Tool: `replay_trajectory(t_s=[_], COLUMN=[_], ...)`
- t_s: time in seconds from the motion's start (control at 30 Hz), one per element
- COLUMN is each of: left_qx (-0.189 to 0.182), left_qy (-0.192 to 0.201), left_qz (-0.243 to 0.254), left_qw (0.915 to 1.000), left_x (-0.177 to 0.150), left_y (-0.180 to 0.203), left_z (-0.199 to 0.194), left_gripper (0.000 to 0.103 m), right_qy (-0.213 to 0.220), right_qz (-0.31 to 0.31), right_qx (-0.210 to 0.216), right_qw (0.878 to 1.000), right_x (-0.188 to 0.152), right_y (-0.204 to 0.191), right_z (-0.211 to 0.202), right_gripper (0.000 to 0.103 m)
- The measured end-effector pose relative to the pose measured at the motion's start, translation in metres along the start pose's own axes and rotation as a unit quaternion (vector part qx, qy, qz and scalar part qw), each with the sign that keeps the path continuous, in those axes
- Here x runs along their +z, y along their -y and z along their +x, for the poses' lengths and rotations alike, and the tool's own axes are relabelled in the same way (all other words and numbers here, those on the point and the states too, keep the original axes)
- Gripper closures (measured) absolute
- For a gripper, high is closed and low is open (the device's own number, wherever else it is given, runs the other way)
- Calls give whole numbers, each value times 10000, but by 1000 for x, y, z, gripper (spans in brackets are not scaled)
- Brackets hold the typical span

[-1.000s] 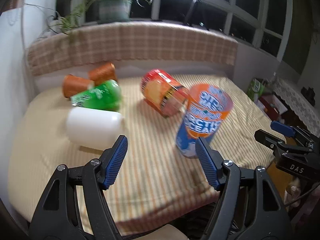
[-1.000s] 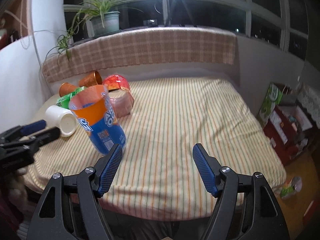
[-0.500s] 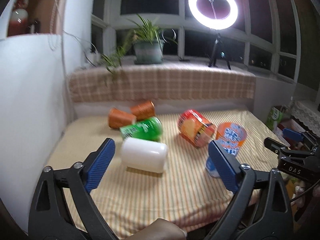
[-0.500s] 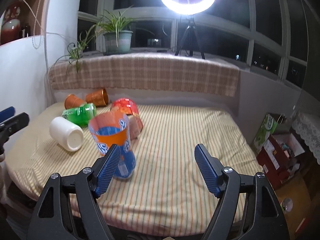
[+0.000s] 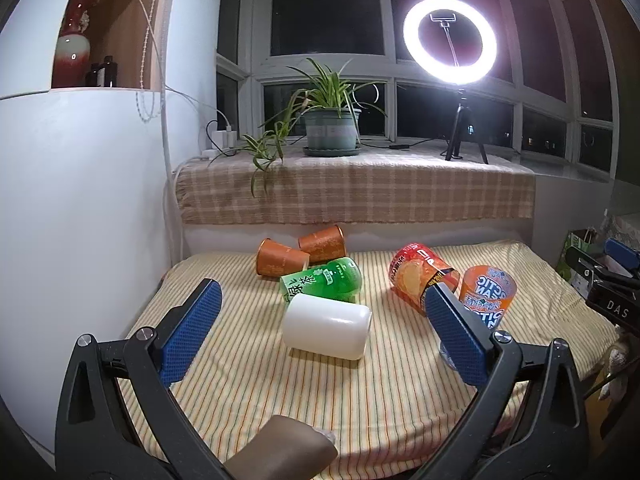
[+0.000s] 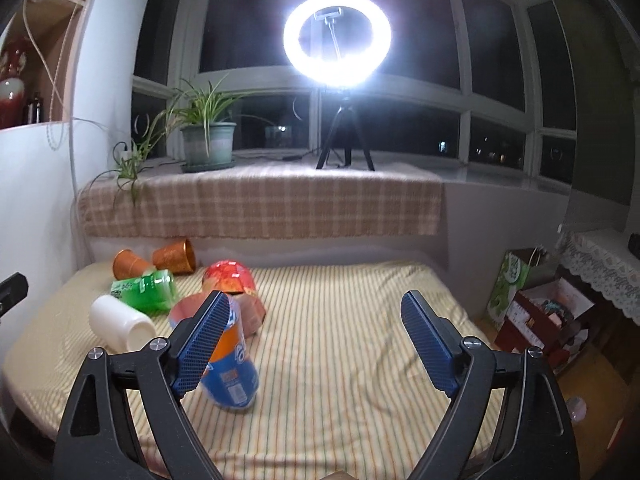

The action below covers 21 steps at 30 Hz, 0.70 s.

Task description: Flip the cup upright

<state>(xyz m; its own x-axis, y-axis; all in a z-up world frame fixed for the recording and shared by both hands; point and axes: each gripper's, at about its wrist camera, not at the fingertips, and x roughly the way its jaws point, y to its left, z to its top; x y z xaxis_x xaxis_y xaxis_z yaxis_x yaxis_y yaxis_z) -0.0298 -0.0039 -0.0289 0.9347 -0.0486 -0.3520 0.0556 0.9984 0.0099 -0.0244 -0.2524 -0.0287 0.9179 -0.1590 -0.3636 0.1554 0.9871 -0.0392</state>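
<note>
An orange and blue printed cup (image 5: 486,300) stands upright on the striped tablecloth (image 5: 260,368), open mouth up; it also shows in the right wrist view (image 6: 232,372), partly behind a finger. My left gripper (image 5: 320,336) is open and empty, held back above the table's near edge. My right gripper (image 6: 316,344) is open and empty, to the right of the cup and apart from it. A white cup (image 5: 326,332) lies on its side in the middle.
A green cup (image 5: 320,284), a red cup (image 5: 420,276) and two copper cups (image 5: 280,258) lie on their sides behind. A plant pot (image 5: 330,128) and ring light (image 5: 450,46) stand on the sill. Boxes (image 6: 536,320) sit on the floor right of the table.
Both grippers have drawn back and tilted up from the table, so the cups look smaller and lower. The orange and blue cup stays standing where it was.
</note>
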Motion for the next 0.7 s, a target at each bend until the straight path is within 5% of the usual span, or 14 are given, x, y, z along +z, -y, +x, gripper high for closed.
replay_trajectory(t_s=[0.7], left_qx=[7], left_qy=[-10], left_qz=[2], left_qw=[10000], left_x=[0], left_y=[-1], left_z=[0], left_gripper=[0], right_qy=[65], right_qz=[-31], right_qx=[-54], right_qw=[10000], right_x=[1], right_y=[-2], right_z=[-1], right_gripper=[15])
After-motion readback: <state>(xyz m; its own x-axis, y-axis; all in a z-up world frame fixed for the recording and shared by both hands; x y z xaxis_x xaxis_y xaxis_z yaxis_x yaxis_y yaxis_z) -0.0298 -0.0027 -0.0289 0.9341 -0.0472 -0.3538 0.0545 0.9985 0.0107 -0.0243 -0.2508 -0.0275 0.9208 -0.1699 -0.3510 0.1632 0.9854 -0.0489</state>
